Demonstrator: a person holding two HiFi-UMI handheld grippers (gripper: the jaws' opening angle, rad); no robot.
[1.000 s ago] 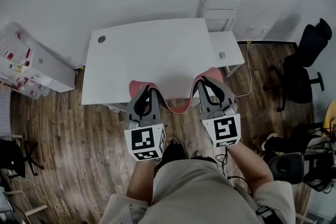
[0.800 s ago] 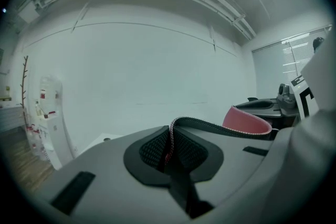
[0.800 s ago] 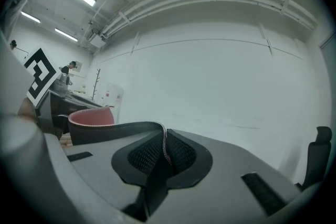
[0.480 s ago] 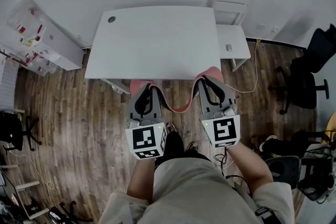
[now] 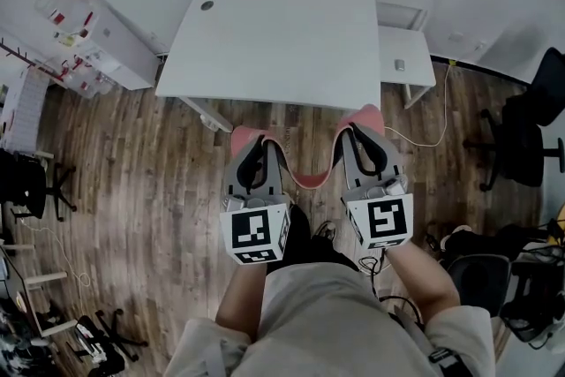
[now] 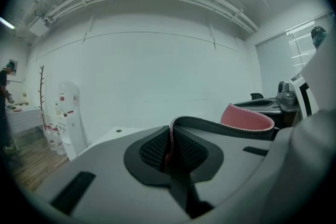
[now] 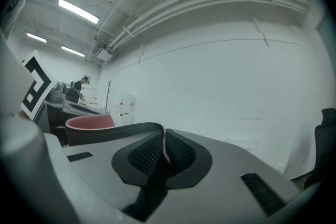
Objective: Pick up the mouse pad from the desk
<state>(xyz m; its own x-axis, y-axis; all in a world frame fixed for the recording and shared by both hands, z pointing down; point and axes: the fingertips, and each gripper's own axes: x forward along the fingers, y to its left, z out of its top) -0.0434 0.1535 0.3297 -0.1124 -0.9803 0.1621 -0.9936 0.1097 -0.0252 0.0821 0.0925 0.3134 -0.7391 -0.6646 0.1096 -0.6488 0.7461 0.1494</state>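
Backed off the table [image 5: 282,40] since a second ago, so the mouse pad [image 5: 305,179] hangs over the floor [image 5: 132,163], sagging between my left fingers [image 6: 105,165] and right fingers [image 7: 236,165], both clamped on its ends. Pickup looks done.

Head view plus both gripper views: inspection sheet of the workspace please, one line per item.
Surface: white desk, only a round hole shows on its top.
Job's things: pink mouse pad is off the desk, sagging between the two grippers over the floor.
Clutter: a small grey thing sits on the side table beside the desk.
Grippers: left gripper shut on one edge of the mouse pad; right gripper shut on the opposite edge.
Cables: white cable trails across the floor right of the desk.
Surroundings: wood floor, drawer unit at left, office chairs at right.
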